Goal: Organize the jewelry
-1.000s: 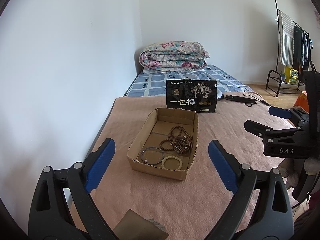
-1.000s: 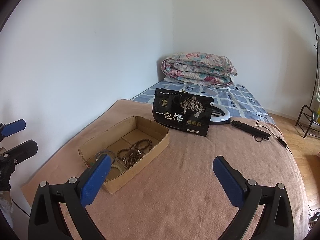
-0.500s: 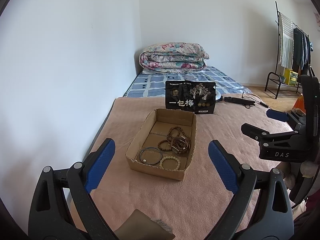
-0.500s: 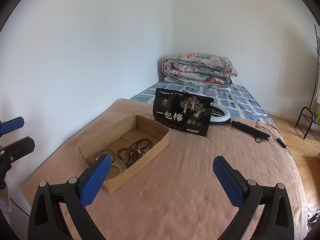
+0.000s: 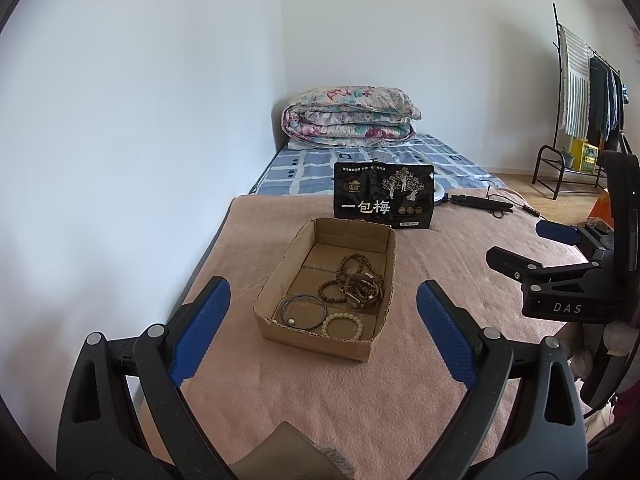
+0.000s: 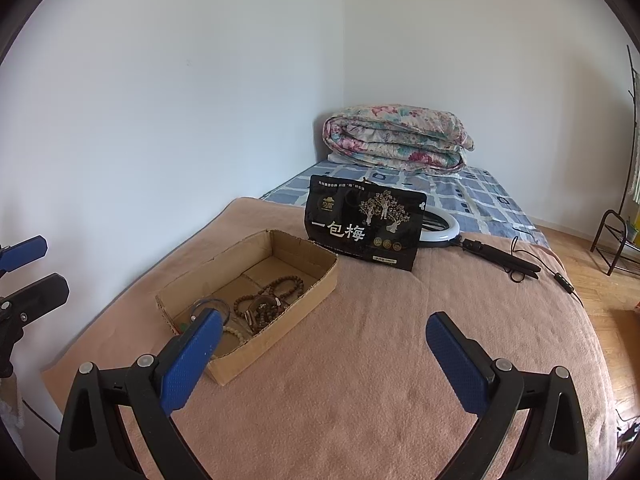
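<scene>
Brown corrugated cardboard tray (image 5: 276,280), shallow and open-topped, sits on a pink fleece blanket (image 5: 304,392) spread over the bed. Inside it: a pale cream bead bracelet (image 5: 342,324) near the front wall, a thin dark wire bangle (image 5: 303,309) just beside it, and a tangle of brown wooden bead strands (image 5: 354,280) toward the middle. A black snack pouch with white Chinese characters (image 5: 383,195) stands upright just behind the tray. Left gripper (image 5: 322,338), blue-padded fingers spread wide and empty, hovers short of the tray's near wall. Right gripper (image 6: 320,360), fingers likewise wide apart and holding nothing, hangs above the blanket to the tray's right. Folded floral quilt (image 6: 396,136) lies at the far end, on a blue checked sheet (image 6: 472,196).
</scene>
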{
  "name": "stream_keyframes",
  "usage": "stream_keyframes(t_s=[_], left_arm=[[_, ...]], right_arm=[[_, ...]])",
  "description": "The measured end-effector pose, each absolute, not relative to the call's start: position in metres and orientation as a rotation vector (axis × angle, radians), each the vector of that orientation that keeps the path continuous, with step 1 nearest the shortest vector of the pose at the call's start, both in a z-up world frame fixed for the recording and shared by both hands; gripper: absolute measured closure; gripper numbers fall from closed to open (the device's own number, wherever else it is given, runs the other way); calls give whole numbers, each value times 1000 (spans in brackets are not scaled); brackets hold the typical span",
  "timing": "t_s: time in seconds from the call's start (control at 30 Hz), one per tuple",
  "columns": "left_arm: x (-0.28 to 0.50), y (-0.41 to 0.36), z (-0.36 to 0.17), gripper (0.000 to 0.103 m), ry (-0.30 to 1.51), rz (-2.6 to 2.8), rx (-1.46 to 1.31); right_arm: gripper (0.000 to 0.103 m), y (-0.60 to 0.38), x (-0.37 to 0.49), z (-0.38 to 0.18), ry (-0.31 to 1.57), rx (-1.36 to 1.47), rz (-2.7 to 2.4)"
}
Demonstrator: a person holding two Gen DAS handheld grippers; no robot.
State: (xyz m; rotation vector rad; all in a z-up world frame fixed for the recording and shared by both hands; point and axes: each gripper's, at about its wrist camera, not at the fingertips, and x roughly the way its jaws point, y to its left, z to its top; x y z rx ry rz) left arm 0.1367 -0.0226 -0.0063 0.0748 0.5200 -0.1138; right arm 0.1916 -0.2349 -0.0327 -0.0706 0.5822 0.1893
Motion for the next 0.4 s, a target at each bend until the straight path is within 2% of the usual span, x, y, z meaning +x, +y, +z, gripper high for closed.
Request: stream_keyframes(t_s=[0.4], left_arm=[[134, -24, -1, 7, 516, -109, 76]], right_arm=[[0, -235, 191, -33, 581, -71, 189]])
